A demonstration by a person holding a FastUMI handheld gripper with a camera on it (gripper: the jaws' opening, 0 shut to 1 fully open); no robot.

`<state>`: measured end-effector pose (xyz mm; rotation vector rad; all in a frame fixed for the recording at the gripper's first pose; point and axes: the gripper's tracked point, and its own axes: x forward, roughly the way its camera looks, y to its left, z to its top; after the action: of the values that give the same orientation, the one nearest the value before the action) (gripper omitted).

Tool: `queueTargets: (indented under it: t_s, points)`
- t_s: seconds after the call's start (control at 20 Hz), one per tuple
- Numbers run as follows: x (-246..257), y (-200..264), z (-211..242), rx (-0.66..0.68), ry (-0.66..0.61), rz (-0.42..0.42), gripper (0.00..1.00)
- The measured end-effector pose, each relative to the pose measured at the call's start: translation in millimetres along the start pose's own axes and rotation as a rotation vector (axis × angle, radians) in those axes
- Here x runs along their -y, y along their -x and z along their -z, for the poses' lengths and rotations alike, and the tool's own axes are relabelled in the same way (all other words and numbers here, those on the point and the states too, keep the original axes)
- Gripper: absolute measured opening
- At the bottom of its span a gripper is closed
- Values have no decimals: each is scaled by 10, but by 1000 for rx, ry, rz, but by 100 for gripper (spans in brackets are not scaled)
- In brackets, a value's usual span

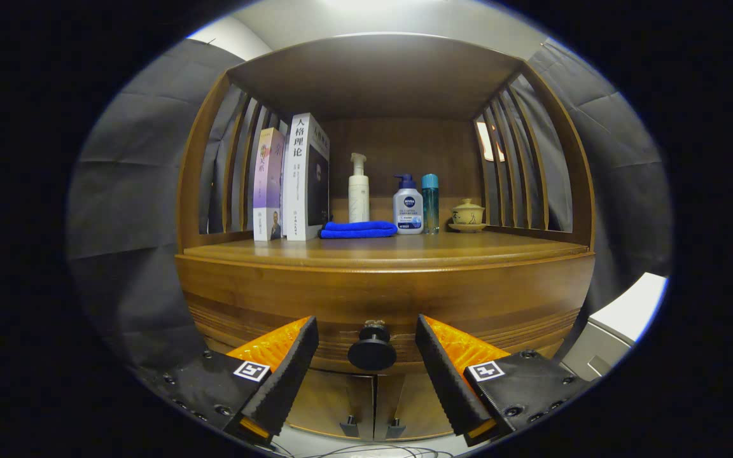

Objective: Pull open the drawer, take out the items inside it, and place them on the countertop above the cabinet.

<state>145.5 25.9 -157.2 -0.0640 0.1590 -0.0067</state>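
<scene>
Your claw [366, 331] stands wide open, and the drawer's round dark knob [372, 352] sits squarely between its two fingers, touched by neither. The drawer [379, 299] is a curved brown wooden front with grooved lines along its lower edge, shut flush in the cabinet [366, 407]. Just beyond and above the fingers runs the bench [385, 248], a smooth wooden top over the drawer

On the tabletop [379, 249] stand two books [306, 178], perhaps a third behind them; three bottles [408, 207]; one folded blue cloth [359, 229]. One lidded cup [467, 213] on one saucer; one drawer knob [372, 350]; two cabinet door handles [349, 425] below.
</scene>
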Motion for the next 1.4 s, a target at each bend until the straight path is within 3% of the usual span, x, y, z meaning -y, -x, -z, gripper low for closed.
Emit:
queueTargets:
  t_s: [0.35,0.65,0.85,1.4]
  points:
    - [57,-113,218,-50,-46,20,54]
    - [54,-143,294,-71,-41,9,48]
    - [33,-138,302,-69,-76,11,21]
    - [45,344,355,-80,-82,3,21]
